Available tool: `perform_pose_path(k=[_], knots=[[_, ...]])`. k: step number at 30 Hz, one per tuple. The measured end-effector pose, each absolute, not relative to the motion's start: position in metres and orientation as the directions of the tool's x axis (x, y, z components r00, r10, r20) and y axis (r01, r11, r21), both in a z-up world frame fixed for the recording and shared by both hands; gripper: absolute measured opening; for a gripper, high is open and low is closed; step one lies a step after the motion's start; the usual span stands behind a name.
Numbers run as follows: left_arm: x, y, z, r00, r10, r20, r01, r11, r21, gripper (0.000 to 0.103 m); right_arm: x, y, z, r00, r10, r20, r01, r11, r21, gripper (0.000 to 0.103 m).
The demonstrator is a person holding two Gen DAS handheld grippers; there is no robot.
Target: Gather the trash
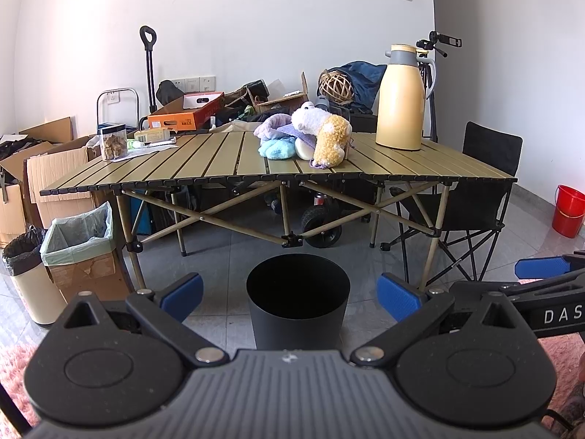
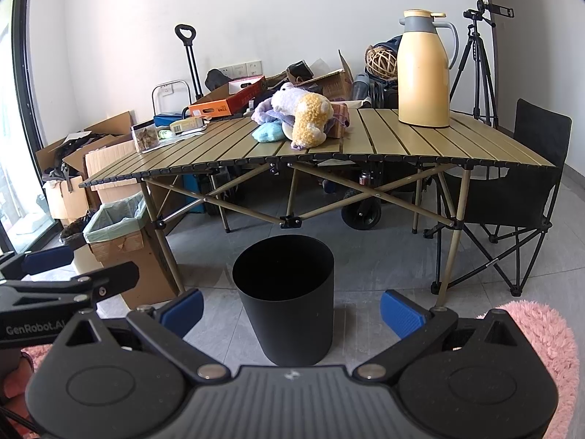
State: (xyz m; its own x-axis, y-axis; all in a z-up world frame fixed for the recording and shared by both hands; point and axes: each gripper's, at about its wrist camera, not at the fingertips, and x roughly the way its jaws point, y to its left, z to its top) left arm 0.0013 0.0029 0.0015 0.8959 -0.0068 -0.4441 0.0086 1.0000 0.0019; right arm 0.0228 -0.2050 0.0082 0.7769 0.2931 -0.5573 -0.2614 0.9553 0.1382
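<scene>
Two handheld grippers point toward a folding slatted table (image 1: 204, 161) in a cluttered room. The left gripper (image 1: 290, 294) has its blue-padded jaws spread wide and released, holding nothing; the right gripper (image 2: 291, 309) is likewise spread wide and empty. Each gripper shows at the edge of the other's view, so they sit side by side, near each other. Directly ahead of both, on the grey tiled floor between the grippers and the table, stands an open black round bin (image 1: 298, 307); its inside is dark and what it holds cannot be made out. On the table, near the middle, lies a heap of plush toys (image 1: 314, 135) in white, yellow, lilac and light blue. To the right of the toys stands a tall yellow thermos jug (image 1: 400, 98), upright, with a grey lid. At the far left end of the table is a clear jar (image 1: 114, 142) with brown contents, beside some small packets and paper. Left of the table on the floor, a cardboard box lined with a pale green bag (image 1: 78, 241) stands next to a cream bin with a black bag (image 1: 27, 274). A black folding chair (image 1: 482, 190) stands at the right end of the table, and a red bucket (image 1: 568, 210) sits further right. A pink fluffy rug (image 2: 541, 333) lies near the right gripper.
</scene>
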Motion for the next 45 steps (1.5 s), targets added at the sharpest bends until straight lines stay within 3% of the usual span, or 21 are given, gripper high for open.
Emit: perform_pose_path(k=[45], knots=[[0.028,0.011,-0.005,0.884,0.009,-0.467,-0.005,1.000,0.009,0.103,0.062,-0.204,0.000,0.793,0.286,-0.539,-0.254,0.958,0.134,0.103]])
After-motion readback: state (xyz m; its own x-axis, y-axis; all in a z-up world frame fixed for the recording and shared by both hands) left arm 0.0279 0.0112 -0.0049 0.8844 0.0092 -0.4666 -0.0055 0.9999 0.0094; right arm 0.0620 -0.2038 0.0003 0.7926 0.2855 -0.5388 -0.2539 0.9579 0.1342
